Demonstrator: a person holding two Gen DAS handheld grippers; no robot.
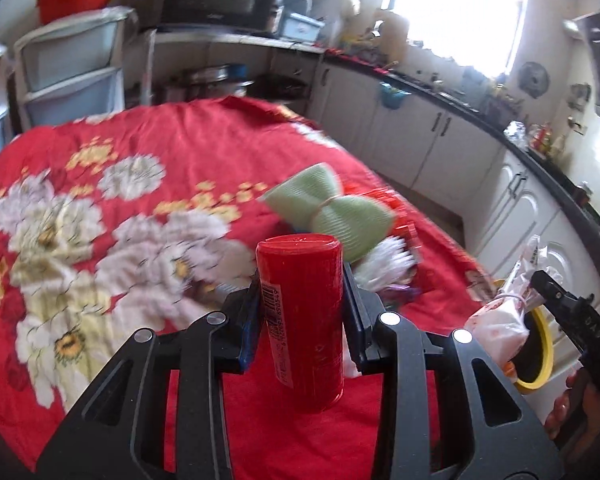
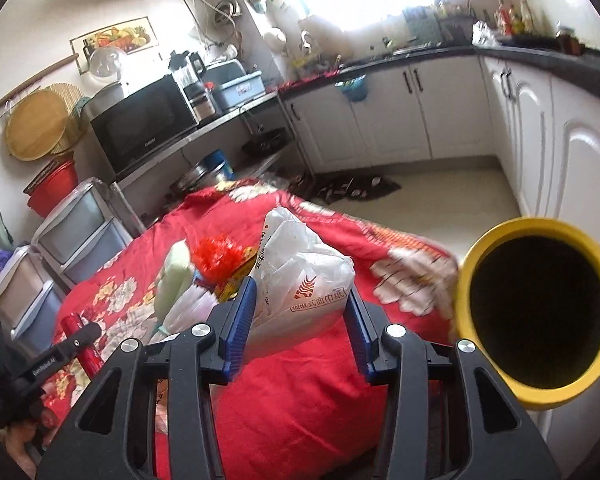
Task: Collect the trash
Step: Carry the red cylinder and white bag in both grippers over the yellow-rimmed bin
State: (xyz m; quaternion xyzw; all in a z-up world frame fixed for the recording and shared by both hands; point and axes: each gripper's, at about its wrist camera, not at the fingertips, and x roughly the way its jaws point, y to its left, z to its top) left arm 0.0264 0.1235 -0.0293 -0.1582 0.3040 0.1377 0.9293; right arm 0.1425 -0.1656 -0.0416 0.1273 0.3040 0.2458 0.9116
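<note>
Fingers of your left gripper (image 1: 300, 300) clamp an upright red canister (image 1: 302, 320). Your right gripper (image 2: 302, 316) pinches a white plastic bag (image 2: 300, 276) beside the yellow bin (image 2: 536, 312).

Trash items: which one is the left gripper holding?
The red cylindrical tube, clamped upright between the left gripper's fingers. The white plastic bag sits in the right gripper; the green bow lies loose.

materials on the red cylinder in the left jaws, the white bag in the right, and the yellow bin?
Red cylinder with barcode: smooth, faintly glossy; likely plastic-sleeved or painted can, uncertain.
Crinkled white printed bag: thin plastic film, judging by creases and translucency.
Round yellow bin: looks like moulded plastic, with a smooth, evenly coloured rim; its interior is dark.
</note>
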